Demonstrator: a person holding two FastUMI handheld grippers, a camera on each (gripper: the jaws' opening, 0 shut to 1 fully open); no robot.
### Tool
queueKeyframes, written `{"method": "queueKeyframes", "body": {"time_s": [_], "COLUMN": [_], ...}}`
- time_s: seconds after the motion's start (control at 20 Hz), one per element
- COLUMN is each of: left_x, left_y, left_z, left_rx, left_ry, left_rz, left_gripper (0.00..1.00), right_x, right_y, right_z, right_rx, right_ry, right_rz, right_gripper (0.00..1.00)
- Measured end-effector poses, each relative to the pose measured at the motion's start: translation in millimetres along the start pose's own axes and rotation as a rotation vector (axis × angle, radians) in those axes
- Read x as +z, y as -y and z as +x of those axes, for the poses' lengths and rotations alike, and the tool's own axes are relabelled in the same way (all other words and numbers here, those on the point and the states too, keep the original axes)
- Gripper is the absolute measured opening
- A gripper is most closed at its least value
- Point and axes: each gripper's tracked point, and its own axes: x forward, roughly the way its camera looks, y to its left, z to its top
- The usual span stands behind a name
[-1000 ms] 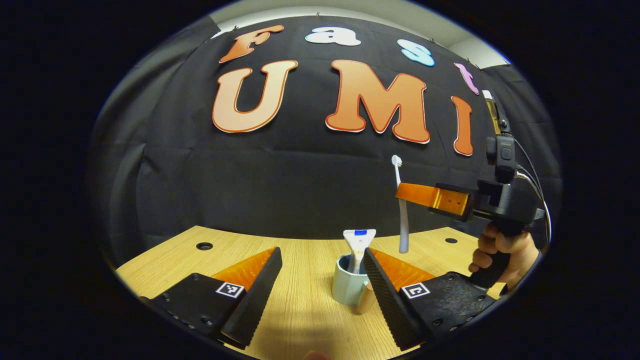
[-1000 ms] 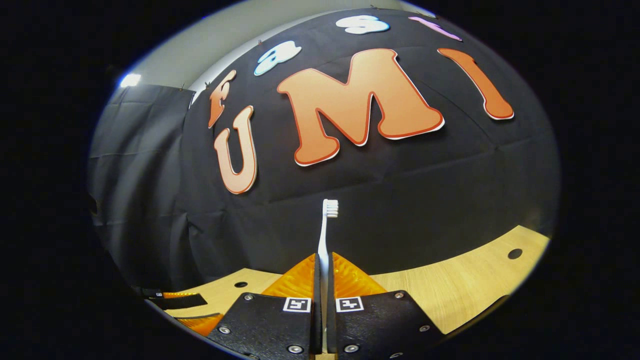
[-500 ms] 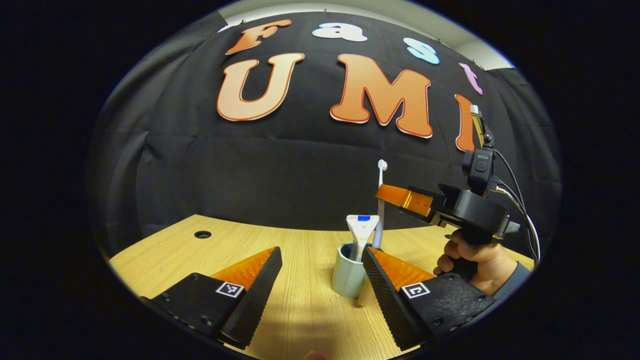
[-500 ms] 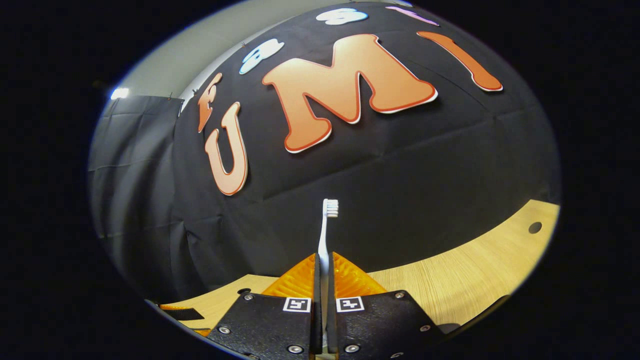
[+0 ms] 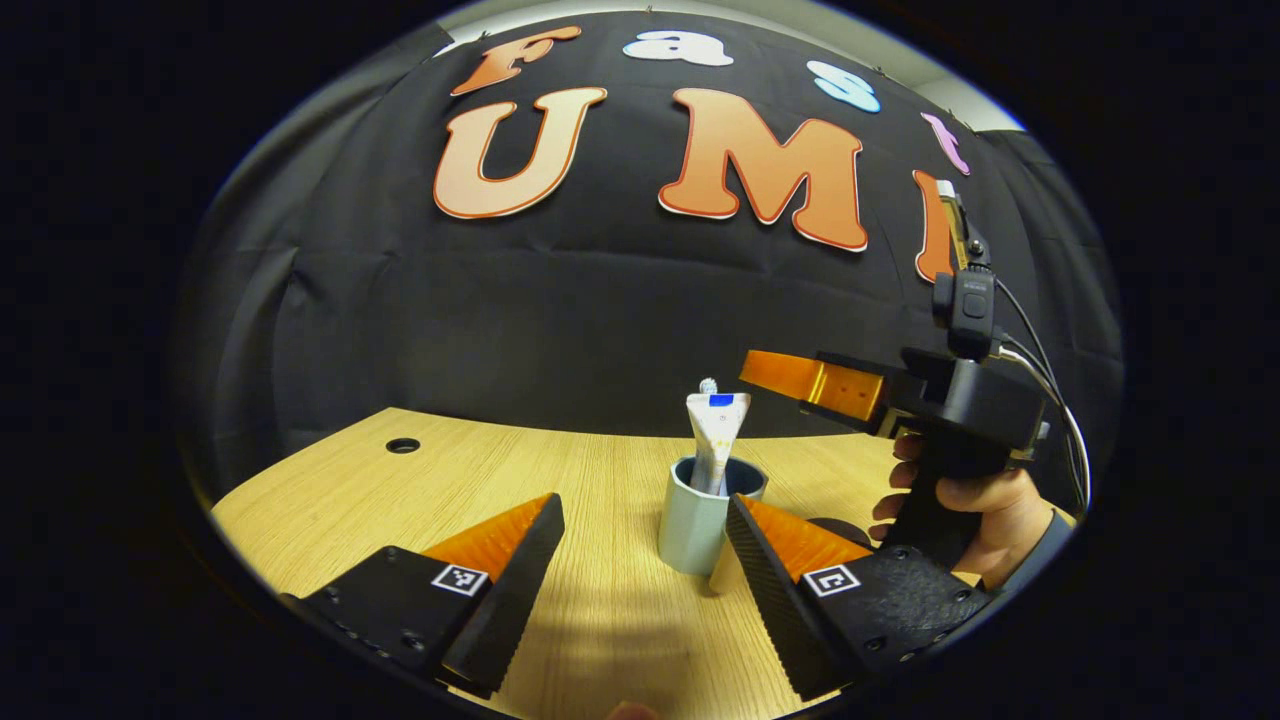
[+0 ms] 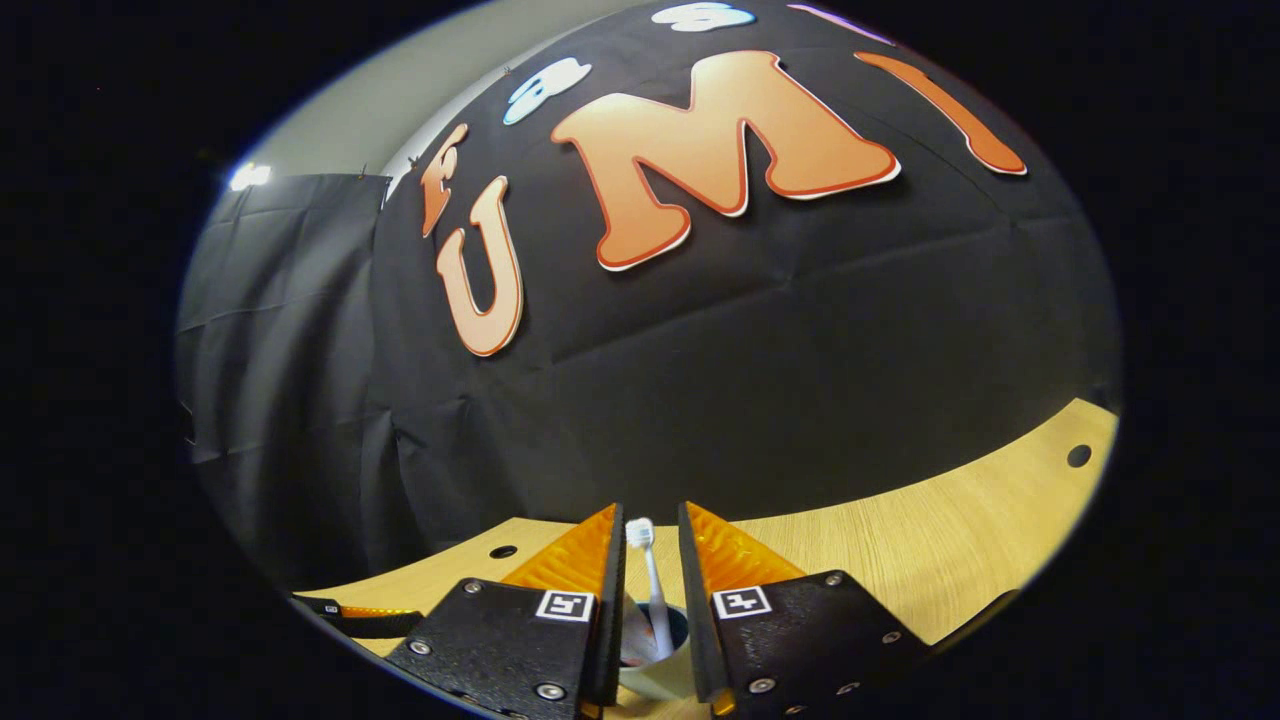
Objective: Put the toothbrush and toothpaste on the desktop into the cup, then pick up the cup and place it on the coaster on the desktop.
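Tongs on the left (image 5: 640,560) stand spread at the bottom of the left gripper view, just short of the pale cup (image 5: 697,520) at frame centre on the wooden counter (image 5: 480,480). Toothpaste (image 5: 715,440) stands upright inside the cup. Toothbrush (image 6: 650,580) stands in it too, loose between the parted right tongs (image 6: 650,590) directly above, gripped by a hand (image 5: 975,510).

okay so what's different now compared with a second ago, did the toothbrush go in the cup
Yes. The right gripper, which was shut on the toothbrush and held it upright in the air beside the cup, carried it over the cup, lowered it in and opened. The brush now stands in the cup behind the toothpaste. The left gripper stayed open in front of the cup; cup and toothpaste kept their place.
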Motion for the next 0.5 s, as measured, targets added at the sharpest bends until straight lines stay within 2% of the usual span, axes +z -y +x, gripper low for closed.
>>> {"method": "queueKeyframes", "body": {"time_s": [0.05,0.1,0.15,0.2,0.25,0.3,0.35,0.4,0.5], "left_x": [3,5,7,11,14,16,20,22,26], "left_y": [2,4,5,7,9,10,12,15,25], "left_z": [-2,-4,-7,-10,-13,-15,-17,-19,-20], "left_rx": [0.0,0.002,0.003,0.007,0.009,0.01,0.012,0.012,-0.004], "left_ry": [-0.003,-0.005,-0.008,-0.009,-0.011,-0.013,-0.018,-0.023,-0.047], "left_rz": [0.003,0.001,-0.005,-0.013,-0.023,-0.031,-0.035,-0.034,-0.031], "left_gripper": [0.98,0.98,0.98,0.98,0.98,0.98,0.98,0.98,0.98], "right_x": [7,14,19,25,31,37,42,45,53], "right_y": [0,0,-1,-1,0,1,2,2,4], "right_z": [-7,-13,-21,-28,-35,-42,-49,-56,-72], "right_rx": [0.001,-0.001,0.004,0.005,0.003,-0.002,-0.001,-0.001,-0.002], "right_ry": [0.006,0.009,0.014,0.017,0.023,0.026,0.027,0.029,0.034], "right_rz": [-0.008,-0.017,-0.027,-0.039,-0.053,-0.068,-0.08,-0.092,-0.11], "right_gripper": [0.45,0.41,0.51,0.51,0.66,0.65,0.77,0.86,0.87]}}
